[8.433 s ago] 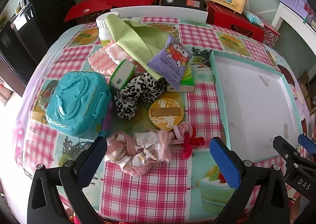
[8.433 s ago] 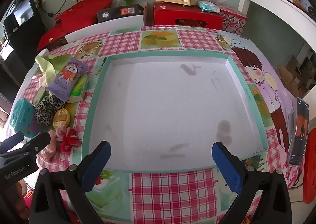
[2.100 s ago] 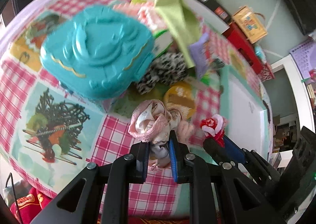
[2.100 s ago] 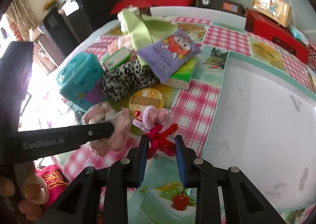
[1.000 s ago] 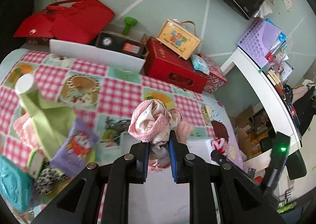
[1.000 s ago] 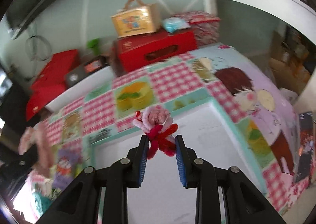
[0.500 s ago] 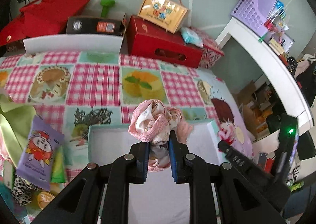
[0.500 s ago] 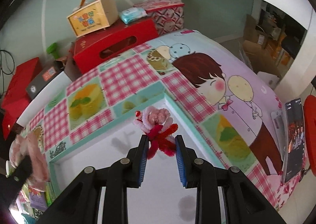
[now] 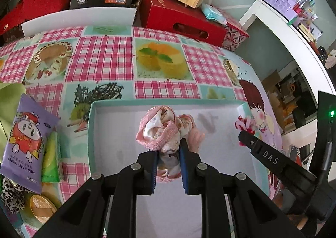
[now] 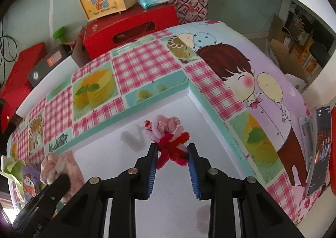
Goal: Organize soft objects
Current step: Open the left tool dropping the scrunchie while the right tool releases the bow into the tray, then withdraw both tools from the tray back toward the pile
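Over the wide bare white floor of a teal-rimmed tray (image 9: 90, 133), the left claw (image 9: 169, 149) clamps a crumpled pink lace-edged cloth bundle (image 9: 161, 131) at frame centre, while the right claw (image 10: 172, 152), jaws opening, has a fuzzy pink-and-red pipe-cleaner flower (image 10: 168, 135) between them near the tray's far corner.

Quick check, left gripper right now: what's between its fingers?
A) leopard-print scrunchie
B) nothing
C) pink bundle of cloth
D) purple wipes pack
C: the left gripper is clamped on the pink bundle of cloth above the white tray, while the purple wipes pack lies on the tablecloth beside the tray.
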### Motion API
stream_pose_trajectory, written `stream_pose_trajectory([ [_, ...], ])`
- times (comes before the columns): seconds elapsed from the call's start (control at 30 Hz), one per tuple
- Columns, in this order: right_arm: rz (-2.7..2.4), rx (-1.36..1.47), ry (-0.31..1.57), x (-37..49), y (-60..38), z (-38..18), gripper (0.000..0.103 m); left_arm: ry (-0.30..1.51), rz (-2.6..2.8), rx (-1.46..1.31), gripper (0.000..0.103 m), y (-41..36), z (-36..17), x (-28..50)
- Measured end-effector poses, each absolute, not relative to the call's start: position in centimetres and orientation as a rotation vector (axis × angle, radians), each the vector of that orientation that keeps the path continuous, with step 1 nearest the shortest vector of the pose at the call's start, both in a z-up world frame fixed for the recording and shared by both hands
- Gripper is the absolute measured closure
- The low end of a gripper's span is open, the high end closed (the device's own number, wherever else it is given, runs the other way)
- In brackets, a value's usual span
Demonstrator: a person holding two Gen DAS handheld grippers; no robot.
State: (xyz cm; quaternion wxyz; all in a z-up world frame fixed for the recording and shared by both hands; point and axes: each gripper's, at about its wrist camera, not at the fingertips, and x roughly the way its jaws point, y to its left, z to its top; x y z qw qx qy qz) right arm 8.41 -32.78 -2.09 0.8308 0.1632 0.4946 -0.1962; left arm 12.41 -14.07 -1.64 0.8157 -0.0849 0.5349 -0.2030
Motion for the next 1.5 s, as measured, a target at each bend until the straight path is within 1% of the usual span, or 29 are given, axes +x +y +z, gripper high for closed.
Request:
stream_pose_trajectory([
  [0.03,-0.416,0.343,1.050,8.4,-32.7,-2.1,0.071,1.145,-0.435,-0.181,0.083,-14.1,-1.7,12.4],
  [0.1,-0.417,0.338,1.048,8.3,-32.7,-1.9,0.071,1.154,-0.435,-0.179,0.077,-14.1,-1.8,12.3],
  [0.17,-0.420,0.334,1.046,8.3,-32.7,-1.7,0.067,1.156,-0.429,-0.170,0.073,-14.2,-1.7,12.2],
  [0.23,-0.421,0.326,1.047,8.3,-32.6,-1.6,0.065,1.154,-0.428,-0.165,0.072,-14.2,-1.6,12.1],
  [0.3,-0.417,0.319,1.051,8.4,-32.5,-1.6,0.064,1.150,-0.430,-0.168,0.069,-14.1,-1.5,12.1],
  [0.37,-0.415,0.311,1.051,8.4,-32.4,-1.4,0.057,1.148,-0.431,-0.173,0.064,-14.0,-1.3,12.1],
  [0.4,-0.415,0.306,1.049,8.4,-32.3,-1.3,0.055,1.146,-0.430,-0.176,0.062,-13.9,-1.2,12.1],
  [0.43,-0.415,0.303,1.048,8.4,-32.3,-1.3,0.052,1.142,-0.428,-0.180,0.061,-13.7,-1.1,12.1],
  [0.5,-0.416,0.295,1.043,8.4,-32.2,-1.0,0.051,1.134,-0.419,-0.187,0.057,-13.4,-0.9,12.1],
  [0.53,-0.416,0.292,1.041,8.4,-32.1,-0.9,0.048,1.130,-0.413,-0.190,0.055,-13.3,-0.8,12.1],
  [0.57,-0.417,0.288,1.039,8.4,-32.1,-0.8,0.042,1.125,-0.402,-0.196,0.049,-13.0,-0.6,12.2],
  [0.6,-0.418,0.284,1.039,8.4,-32.1,-0.8,0.039,1.123,-0.394,-0.201,0.044,-12.7,-0.5,12.2],
  [0.63,-0.420,0.274,1.036,8.4,-31.9,-0.7,0.035,1.119,-0.384,-0.207,0.043,-12.4,-0.4,12.2],
  [0.7,-0.418,0.267,1.037,8.4,-31.8,-0.6,0.035,1.111,-0.364,-0.221,0.042,-11.8,-0.1,12.4],
  [0.73,-0.416,0.259,1.037,8.5,-31.7,-0.6,0.033,1.108,-0.356,-0.226,0.041,-11.5,-0.1,12.5],
  [0.8,-0.415,0.245,1.035,8.5,-31.5,-0.5,0.027,1.098,-0.334,-0.240,0.026,-10.8,0.0,12.7],
  [0.87,-0.414,0.231,1.032,8.5,-31.3,-0.4,0.020,1.089,-0.313,-0.257,0.025,-10.1,0.1,12.8],
  [0.97,-0.413,0.215,1.027,8.6,-30.9,-0.3,0.015,1.080,-0.292,-0.282,0.025,-9.2,0.3,13.0],
  [1.1,-0.393,0.192,1.030,8.8,-30.2,-0.4,0.011,1.060,-0.253,-0.301,0.020,-8.0,0.8,13.1],
  [1.17,-0.387,0.185,1.031,8.8,-29.9,-0.4,0.005,1.057,-0.240,-0.313,0.019,-7.4,0.9,13.1],
  [1.37,-0.393,0.182,1.020,8.7,-29.6,-0.2,0.000,1.059,-0.206,-0.333,0.019,-5.9,1.6,13.2],
  [1.5,-0.384,0.177,1.014,8.8,-29.3,0.0,0.000,1.065,-0.161,-0.329,0.019,-4.6,2.3,13.0],
])
